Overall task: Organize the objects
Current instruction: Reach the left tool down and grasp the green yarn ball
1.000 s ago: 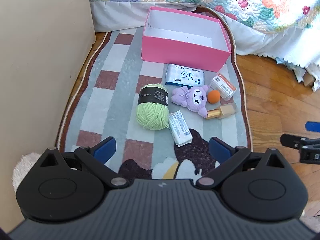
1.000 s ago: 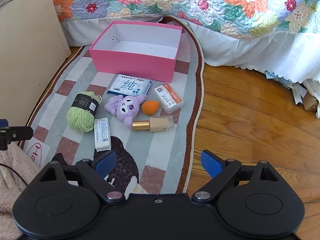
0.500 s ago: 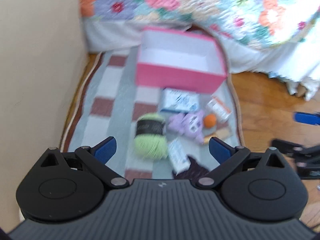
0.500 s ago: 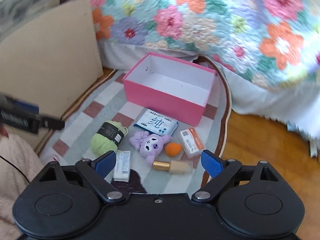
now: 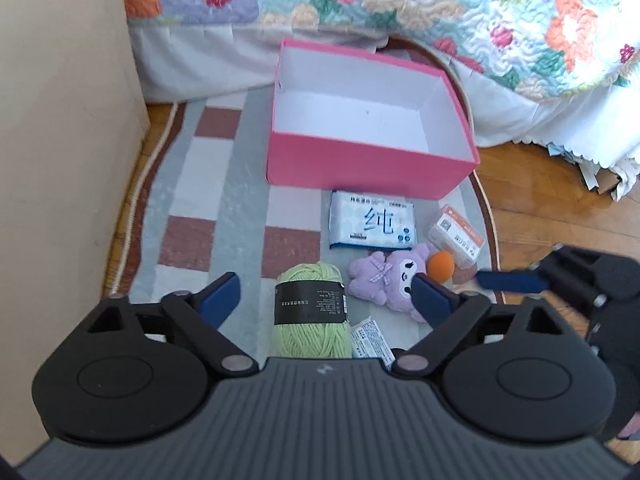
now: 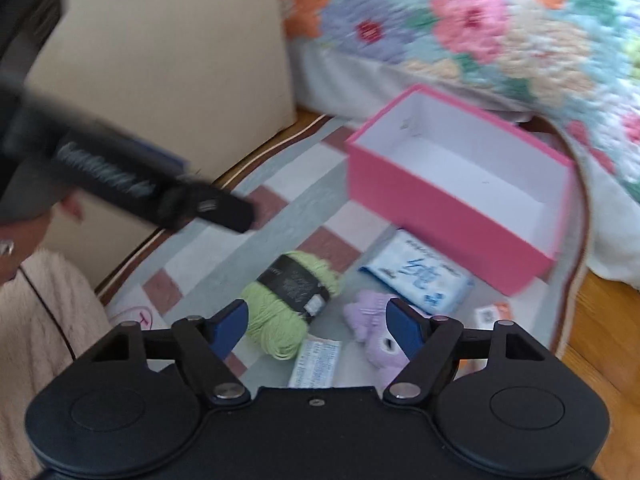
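While closing, left tool (image 5: 326,294) frames yarn (image 5: 310,314).

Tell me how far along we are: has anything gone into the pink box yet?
Nothing done: the pink box is empty. In hand: nothing; the left hand-held gripper is closing over the green yarn, the right hand-held gripper closing above the purple plush, neither gripping. Left: yarn, plush, wipes pack, orange sponge, small orange-and-white box, white packet.
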Available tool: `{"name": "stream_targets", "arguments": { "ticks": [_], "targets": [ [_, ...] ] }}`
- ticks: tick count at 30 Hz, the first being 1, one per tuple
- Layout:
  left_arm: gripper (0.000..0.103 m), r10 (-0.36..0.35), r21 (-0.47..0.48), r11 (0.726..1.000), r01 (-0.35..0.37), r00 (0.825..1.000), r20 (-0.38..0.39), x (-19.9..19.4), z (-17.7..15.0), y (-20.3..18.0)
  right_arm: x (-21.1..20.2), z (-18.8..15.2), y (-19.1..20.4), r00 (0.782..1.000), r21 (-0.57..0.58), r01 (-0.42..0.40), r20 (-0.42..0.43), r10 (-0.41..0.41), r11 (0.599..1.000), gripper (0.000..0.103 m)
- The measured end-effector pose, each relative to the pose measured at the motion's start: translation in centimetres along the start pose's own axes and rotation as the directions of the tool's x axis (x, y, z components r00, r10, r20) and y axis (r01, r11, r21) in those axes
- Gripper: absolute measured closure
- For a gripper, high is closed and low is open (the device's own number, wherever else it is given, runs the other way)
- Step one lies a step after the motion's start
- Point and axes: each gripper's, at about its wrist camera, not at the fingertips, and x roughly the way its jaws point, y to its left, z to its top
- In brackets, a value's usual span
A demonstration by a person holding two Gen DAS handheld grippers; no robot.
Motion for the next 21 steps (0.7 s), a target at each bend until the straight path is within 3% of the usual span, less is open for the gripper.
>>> {"name": "stream_targets", "arguments": {
  "ticks": [2,6,10,14,19,21],
  "targets": [
    [0.03,-0.008,0.013,1.0,0.008,0.999,-0.031,1.8,0.2,0.4,1.6,0.2,0.2,0.997,0.018,-0.063,-0.042,0.064,0.998,0.025],
    [0.038,-0.009,0.008,1.0,0.01,0.997,-0.078,5.1,-0.1,1.6,4.9,0.6,0.8,0.984,0.046,-0.136,-0.11,0.14,0.99,0.026],
    [0.045,-0.066,-0.048,0.997,0.061,0.992,-0.109,8.0,-0.8,3.3,8.0,0.4,1.0,0.985,0.071,-0.112,-0.125,0.12,0.991,0.027],
    [0.051,-0.093,-0.089,0.993,0.084,0.989,-0.112,9.9,-1.7,4.6,10.9,-0.3,0.6,0.978,0.133,-0.134,-0.141,0.152,0.982,0.037],
    [0.052,-0.153,-0.169,0.976,0.136,0.984,-0.094,10.9,-3.0,6.5,12.2,-1.3,0.3,0.982,0.216,-0.11,-0.13,0.14,0.97,0.037],
    [0.052,-0.174,-0.189,0.97,0.155,0.981,-0.09,11.2,-3.7,7.1,12.2,-1.9,0.3,0.986,0.222,-0.078,-0.125,0.108,0.972,0.031]
  ]
}}
